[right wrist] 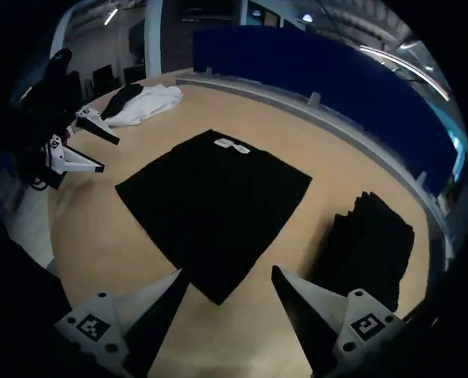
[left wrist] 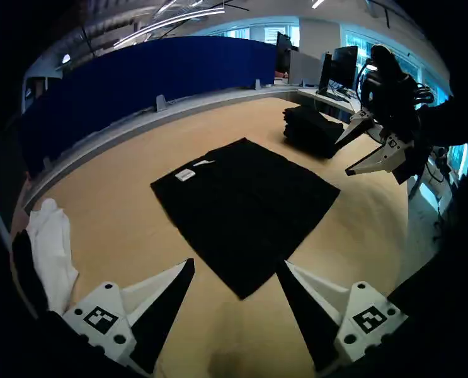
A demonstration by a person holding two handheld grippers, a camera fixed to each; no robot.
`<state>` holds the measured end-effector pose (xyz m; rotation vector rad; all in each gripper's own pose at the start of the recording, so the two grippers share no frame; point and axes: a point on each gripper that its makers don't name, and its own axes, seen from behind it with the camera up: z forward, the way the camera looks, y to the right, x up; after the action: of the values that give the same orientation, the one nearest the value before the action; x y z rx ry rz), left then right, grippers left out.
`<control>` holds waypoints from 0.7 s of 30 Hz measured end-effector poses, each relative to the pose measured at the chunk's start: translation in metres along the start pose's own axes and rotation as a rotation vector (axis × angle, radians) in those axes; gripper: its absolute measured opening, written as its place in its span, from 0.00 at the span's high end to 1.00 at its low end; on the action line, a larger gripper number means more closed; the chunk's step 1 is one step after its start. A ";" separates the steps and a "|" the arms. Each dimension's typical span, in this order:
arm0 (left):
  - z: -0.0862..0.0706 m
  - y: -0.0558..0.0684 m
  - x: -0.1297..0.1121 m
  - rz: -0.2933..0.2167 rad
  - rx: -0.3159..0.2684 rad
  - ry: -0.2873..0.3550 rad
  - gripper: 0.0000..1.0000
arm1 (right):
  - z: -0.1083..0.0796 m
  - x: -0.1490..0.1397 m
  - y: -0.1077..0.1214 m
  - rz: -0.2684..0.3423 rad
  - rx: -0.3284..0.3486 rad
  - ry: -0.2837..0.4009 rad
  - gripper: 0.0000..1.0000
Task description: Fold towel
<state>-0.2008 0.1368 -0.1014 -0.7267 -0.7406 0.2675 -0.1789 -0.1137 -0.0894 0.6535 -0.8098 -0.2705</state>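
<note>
Left gripper point(left wrist: 234, 261), jaws apart and holding nothing, with one corner of the black towel point(left wrist: 246, 208) lying just ahead between its fingers. The towel lies flat, mid-bench, set diamond-wise to both cameras. The right gripper point(right wrist: 226, 269), likewise apart and empty, faces the neighbouring corner. The two thus stand at the ends of one edge, opposite the edge bearing the white tag point(right wrist: 230, 146), and probably neither is nearer. The towel is nearly square, so its long axis is uncertain. The right gripper view places the stack of folded cloths point(right wrist: 366, 252) close by; the left gripper view sets the white cloth point(left wrist: 48, 252) at the bench's point(left wrist: 108, 220) near edge.
</note>
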 end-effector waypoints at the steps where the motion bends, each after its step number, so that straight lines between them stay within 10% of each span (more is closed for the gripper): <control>1: 0.004 0.000 -0.006 0.002 0.000 -0.010 0.04 | 0.003 -0.005 -0.001 0.001 0.002 -0.007 0.00; 21: 0.038 0.014 -0.051 0.027 -0.034 -0.101 0.05 | 0.036 -0.051 -0.011 -0.005 0.046 -0.079 0.10</control>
<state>-0.2634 0.1422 -0.1183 -0.7606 -0.8328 0.3184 -0.2393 -0.1139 -0.1077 0.6917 -0.8924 -0.2845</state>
